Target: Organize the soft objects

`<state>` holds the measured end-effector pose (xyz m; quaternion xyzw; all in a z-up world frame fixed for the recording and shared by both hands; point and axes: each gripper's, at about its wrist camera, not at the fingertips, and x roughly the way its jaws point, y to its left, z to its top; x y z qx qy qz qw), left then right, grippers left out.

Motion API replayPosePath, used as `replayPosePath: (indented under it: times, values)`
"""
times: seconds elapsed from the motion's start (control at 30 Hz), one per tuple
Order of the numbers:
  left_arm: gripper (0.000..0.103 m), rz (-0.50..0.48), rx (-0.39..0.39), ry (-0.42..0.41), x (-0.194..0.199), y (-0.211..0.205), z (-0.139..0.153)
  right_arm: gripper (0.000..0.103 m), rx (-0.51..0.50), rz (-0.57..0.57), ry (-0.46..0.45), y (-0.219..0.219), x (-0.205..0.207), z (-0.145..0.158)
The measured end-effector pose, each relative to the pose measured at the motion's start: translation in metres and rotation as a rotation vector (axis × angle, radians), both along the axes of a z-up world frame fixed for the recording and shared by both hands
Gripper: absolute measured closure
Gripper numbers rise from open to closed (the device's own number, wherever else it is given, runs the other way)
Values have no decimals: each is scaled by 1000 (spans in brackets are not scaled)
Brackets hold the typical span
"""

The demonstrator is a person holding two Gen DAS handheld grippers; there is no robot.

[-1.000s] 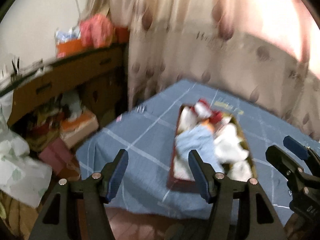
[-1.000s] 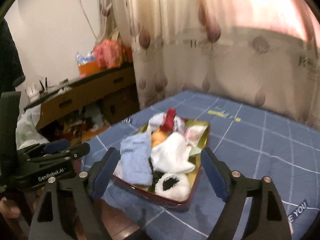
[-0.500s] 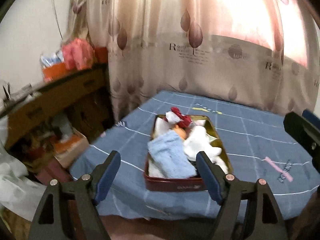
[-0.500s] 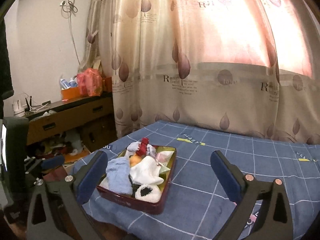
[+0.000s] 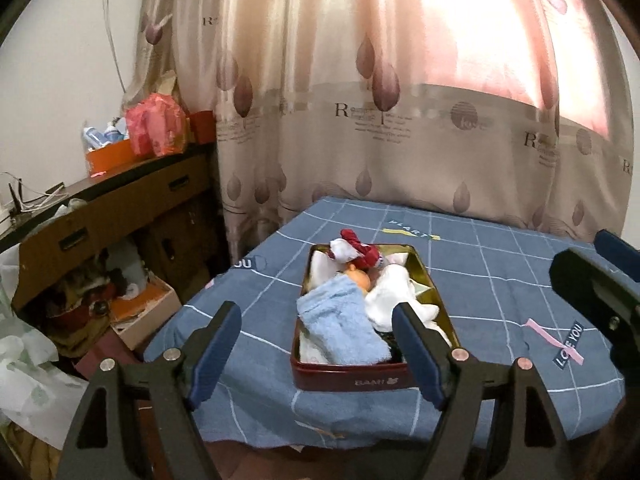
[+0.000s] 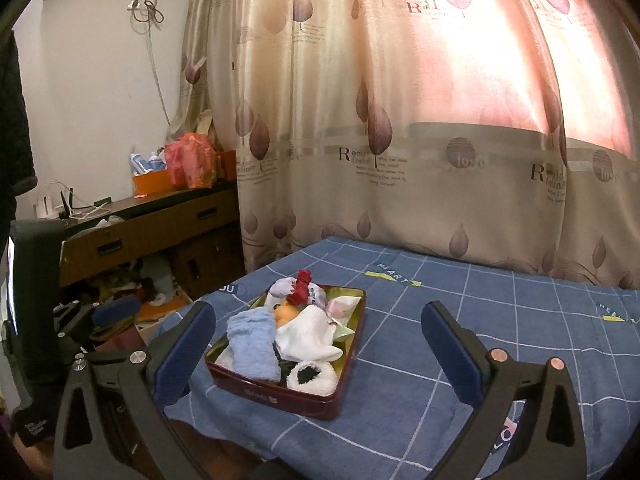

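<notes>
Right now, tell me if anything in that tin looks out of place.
The tin on the blue sheet is overfull. The blue sock and white sock heap above its rim, and a red-and-white piece hangs over the far edge. Nothing has spilled onto the sheet.

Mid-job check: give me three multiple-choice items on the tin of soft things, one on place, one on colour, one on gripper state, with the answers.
1. Where does the tin sit?
A. on the blue checked bedspread
B. on the wooden desk
C. on the floor

2. What colour is the folded fuzzy sock nearest the tin's front left corner?
A. red
B. light blue
C. black

3. How stand the right gripper and left gripper?
A. both open and empty
B. both shut on socks
C. one holds the tin

Answers: 1 A, the tin rests on the bedspread; 2 B, the sock is pale blue; 3 A, the fingers stand wide apart with nothing gripped.
</notes>
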<state>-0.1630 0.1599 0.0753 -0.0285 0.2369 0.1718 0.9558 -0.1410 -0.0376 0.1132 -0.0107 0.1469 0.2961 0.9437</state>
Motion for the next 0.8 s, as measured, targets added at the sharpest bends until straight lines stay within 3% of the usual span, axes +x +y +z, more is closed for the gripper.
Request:
replayPosePath:
  times: [0.17,0.8]
  values:
    - [23,-21,-25,53,7,1,-4,1,6,-2,5,-1,1,0]
    - [23,-13,-128,100,13,15,-12,1,-34,-25,38,8,6,-12]
